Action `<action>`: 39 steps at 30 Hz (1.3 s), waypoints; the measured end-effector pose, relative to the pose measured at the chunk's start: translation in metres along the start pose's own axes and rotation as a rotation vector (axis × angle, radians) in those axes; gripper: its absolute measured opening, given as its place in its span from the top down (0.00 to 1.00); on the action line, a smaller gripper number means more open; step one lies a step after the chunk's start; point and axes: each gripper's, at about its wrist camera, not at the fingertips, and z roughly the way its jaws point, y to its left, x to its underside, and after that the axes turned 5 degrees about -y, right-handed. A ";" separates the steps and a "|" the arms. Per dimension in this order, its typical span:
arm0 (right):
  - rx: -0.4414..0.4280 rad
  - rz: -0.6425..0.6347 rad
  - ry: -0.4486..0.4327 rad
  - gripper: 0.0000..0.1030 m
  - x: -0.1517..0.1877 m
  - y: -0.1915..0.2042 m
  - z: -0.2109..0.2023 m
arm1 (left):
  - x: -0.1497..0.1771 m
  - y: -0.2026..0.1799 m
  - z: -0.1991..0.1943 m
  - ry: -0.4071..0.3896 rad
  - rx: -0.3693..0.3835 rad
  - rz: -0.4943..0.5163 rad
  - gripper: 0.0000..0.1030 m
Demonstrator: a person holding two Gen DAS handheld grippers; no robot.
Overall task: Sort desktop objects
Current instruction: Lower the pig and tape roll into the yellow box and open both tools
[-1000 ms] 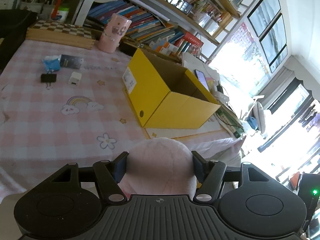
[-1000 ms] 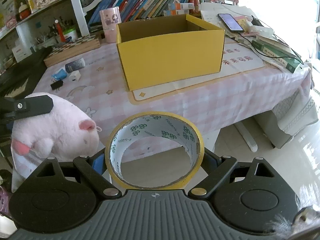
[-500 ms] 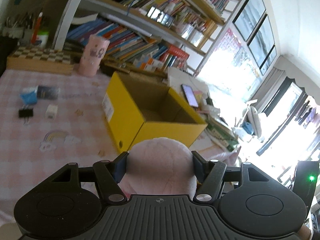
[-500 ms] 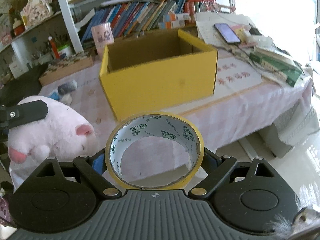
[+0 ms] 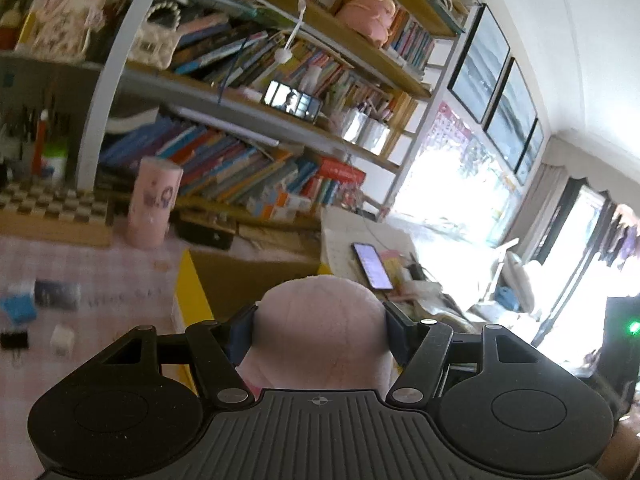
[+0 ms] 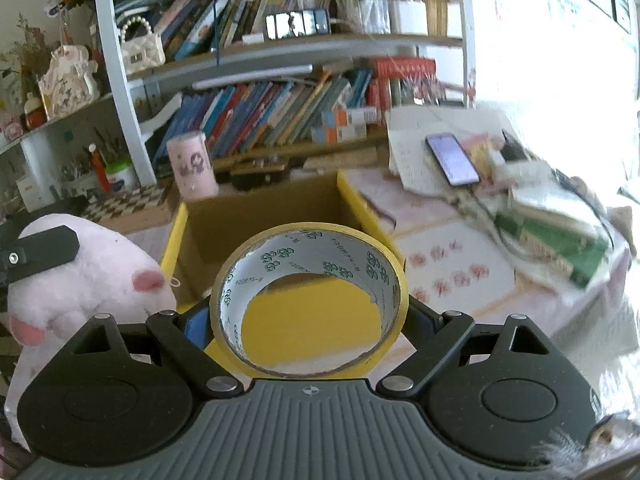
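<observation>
My left gripper [image 5: 320, 320] is shut on a pink plush toy [image 5: 320, 332], held just in front of the open yellow cardboard box [image 5: 192, 300]. The plush also shows at the left of the right wrist view [image 6: 88, 272], with a left finger [image 6: 44, 248] across it. My right gripper [image 6: 308, 312] is shut on a yellow tape roll [image 6: 308, 300], held upright right in front of the box [image 6: 264, 216], whose brown inside is open to view.
On the pink checked tablecloth [image 5: 100, 276] left of the box lie a black binder clip [image 5: 14, 340], a white charger cube [image 5: 62, 338], a blue item [image 5: 18, 307] and a dark card [image 5: 56, 295]. A pink cup [image 5: 154, 204], a chessboard [image 5: 48, 204] and bookshelves stand behind. A phone [image 6: 452, 158] and books lie right.
Both grippers have moved forward and up towards the yellow box, which now looms closer. The plush toy and tape roll stay gripped.
</observation>
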 end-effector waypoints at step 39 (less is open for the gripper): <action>-0.257 -0.181 0.292 0.13 -0.076 -0.004 0.246 | 0.045 -0.015 0.195 0.327 -0.208 0.156 0.34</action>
